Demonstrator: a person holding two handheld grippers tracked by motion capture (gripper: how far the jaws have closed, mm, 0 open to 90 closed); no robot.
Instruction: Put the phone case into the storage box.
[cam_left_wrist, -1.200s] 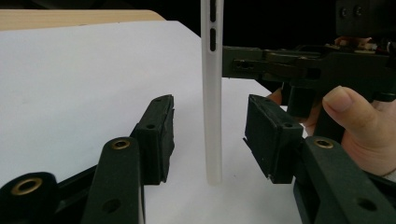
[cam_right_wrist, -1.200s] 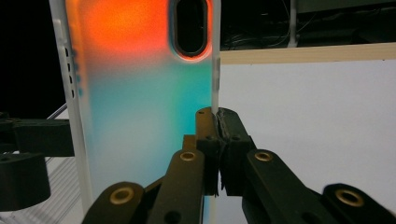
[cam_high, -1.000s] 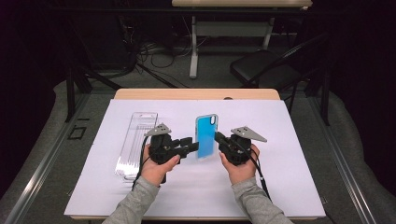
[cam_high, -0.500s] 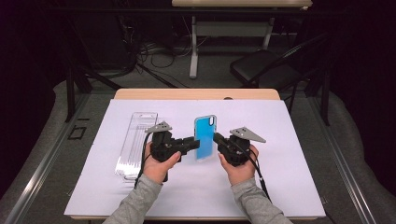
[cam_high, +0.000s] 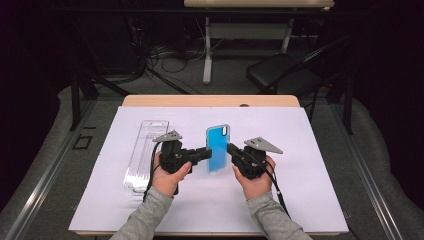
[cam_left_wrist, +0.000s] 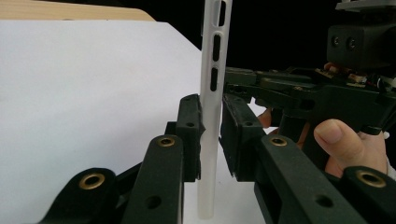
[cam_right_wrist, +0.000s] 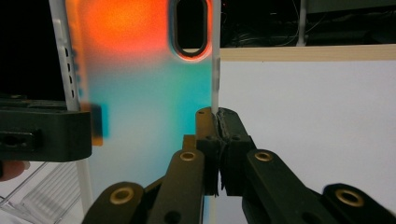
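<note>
High view shows both grippers' jaws, left gripper (cam_high: 204, 154) and right gripper (cam_high: 233, 150), pinching the phone case (cam_high: 218, 147) by its thin side rims; it looks light, flexible and slippery.

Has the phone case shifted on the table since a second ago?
No. The phone case stands in the same spot against the clear plastic package, between the left gripper, whose jaws have just been closing on its edge, and the right gripper.

High view: white sheet (cam_high: 320, 200) evenly bright under overhead light; surroundings far and at sides dark. Shadows faint, short. Picture soft, low detail. Left gripper view: near jaws blurred, sheet nearly overexposed, background black. Right gripper view: translucent case (cam_right_wrist: 140, 93) backlit, glowing orange to teal, hazy; near jaws out of focus.
</note>
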